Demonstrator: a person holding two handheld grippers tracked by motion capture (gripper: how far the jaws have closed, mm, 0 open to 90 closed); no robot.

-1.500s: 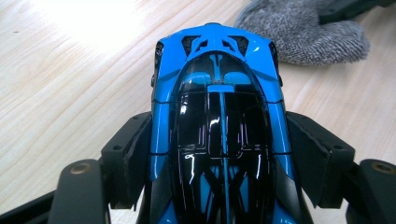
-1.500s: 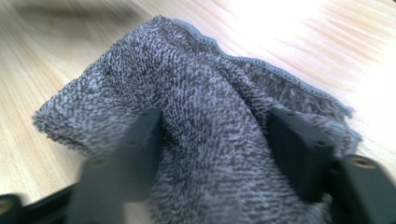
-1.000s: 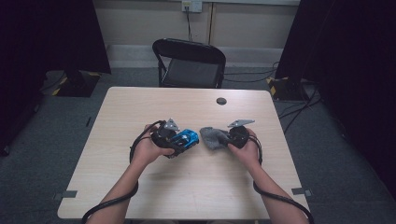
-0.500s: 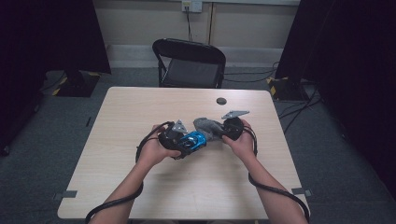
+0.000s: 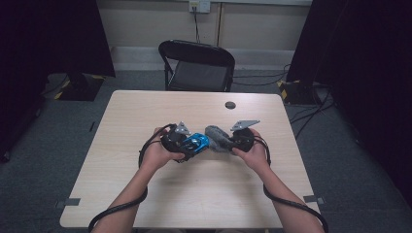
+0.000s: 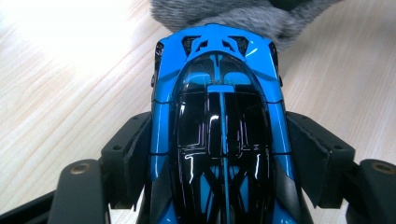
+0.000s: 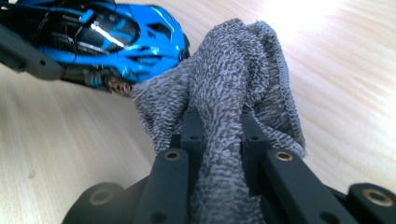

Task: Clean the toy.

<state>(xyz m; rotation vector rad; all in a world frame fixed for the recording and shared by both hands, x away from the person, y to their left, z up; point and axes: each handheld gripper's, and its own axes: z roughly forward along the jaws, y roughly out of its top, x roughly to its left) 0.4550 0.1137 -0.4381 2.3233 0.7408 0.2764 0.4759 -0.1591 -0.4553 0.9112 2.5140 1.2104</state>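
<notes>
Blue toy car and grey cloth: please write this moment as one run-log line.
left gripper: shut on blue toy car | right gripper: shut on grey cloth | cloth touches car end | above table

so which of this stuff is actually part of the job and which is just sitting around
In the job:
- blue toy car, clamped in the left gripper
- grey cloth, pinched in the right gripper, touching the car

Just lying about:
- small dark disc on the table
- black chair behind the table

Bare tabletop point(image 5: 145, 111) lies open all around, with a small black disc point(image 5: 230, 105) well behind the toy car point(image 5: 196, 142) and grey cloth point(image 5: 217, 137).
</notes>
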